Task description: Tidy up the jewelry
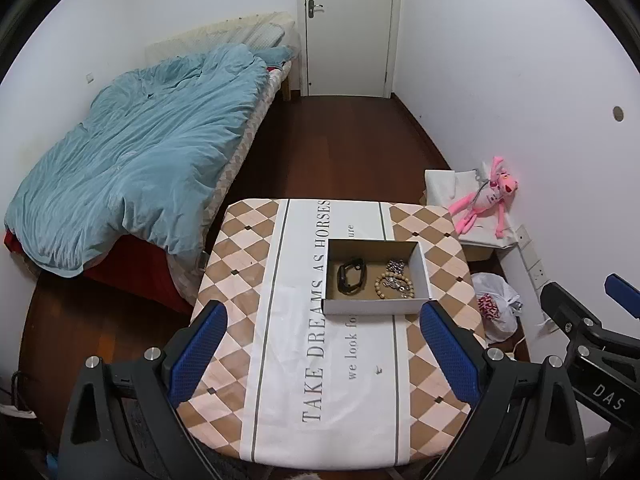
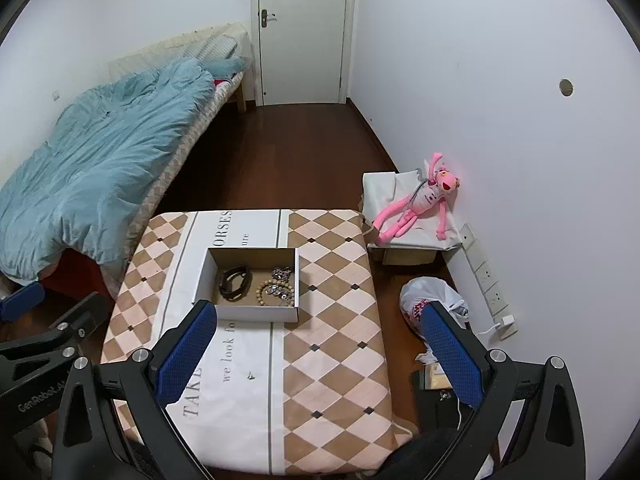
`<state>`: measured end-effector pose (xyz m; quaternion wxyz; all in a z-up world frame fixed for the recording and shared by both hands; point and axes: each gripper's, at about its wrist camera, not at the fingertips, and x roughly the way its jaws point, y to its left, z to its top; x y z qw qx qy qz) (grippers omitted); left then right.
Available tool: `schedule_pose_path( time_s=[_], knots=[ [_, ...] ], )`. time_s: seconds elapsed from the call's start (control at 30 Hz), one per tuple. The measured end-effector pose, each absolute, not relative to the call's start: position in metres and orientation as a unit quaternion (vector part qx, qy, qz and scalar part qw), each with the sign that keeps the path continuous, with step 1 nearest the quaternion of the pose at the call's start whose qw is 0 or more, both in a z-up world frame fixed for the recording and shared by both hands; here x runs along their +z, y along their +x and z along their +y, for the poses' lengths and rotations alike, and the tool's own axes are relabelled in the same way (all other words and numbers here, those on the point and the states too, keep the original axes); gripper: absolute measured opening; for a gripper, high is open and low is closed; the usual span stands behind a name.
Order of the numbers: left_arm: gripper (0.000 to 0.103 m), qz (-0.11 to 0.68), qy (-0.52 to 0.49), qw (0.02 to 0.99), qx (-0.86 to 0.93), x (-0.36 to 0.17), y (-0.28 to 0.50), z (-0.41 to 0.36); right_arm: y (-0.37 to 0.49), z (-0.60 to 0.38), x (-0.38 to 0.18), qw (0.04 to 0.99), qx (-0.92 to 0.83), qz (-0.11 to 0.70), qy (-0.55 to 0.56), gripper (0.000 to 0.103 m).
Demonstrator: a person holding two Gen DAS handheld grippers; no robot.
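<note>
An open cardboard box [image 1: 376,307] [image 2: 256,314] sits on the table with the checkered cloth [image 1: 240,256] [image 2: 336,280]. Inside lie a black band [image 1: 351,276] [image 2: 234,277], a beaded bracelet [image 1: 390,285] [image 2: 267,290] and a silvery chain piece [image 1: 395,267] [image 2: 282,273]. A tiny dark item [image 1: 378,369] [image 2: 250,376] lies on the cloth nearer me. My left gripper [image 1: 323,354] is open and empty, above the table's near part, short of the box. My right gripper [image 2: 318,354] is open and empty, right of the box, over the table's right edge.
A bed with a blue duvet [image 1: 144,160] [image 2: 92,168] stands left of the table. A pink plush toy [image 1: 490,200] [image 2: 420,204] lies on a white-covered box at the right wall. A white plastic bag [image 1: 498,304] [image 2: 432,300] sits on the floor. A door [image 1: 348,28] is at the back.
</note>
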<state>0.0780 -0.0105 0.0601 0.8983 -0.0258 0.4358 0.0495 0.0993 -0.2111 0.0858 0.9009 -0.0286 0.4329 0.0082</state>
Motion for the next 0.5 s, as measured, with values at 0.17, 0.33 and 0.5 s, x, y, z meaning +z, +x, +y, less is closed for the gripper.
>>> schedule_pose_path(
  time_s=[0.17,0.33,0.5],
  knots=[
    [0.098,0.449,-0.018,0.891,0.057,0.051,0.100,-0.008,0.126,-0.207,0.069,0.891,0.005,0.452,-0.034,0.103],
    [0.098,0.464,-0.018,0.883,0.064,0.040,0.113,-0.006,0.143,-0.203,0.054,0.882,0.005,0.470,-0.039,0.103],
    [0.098,0.476,-0.020,0.877,0.064,0.029,0.121,-0.005,0.152,-0.200,0.044,0.875,0.008,0.482,-0.043,0.103]
  ],
)
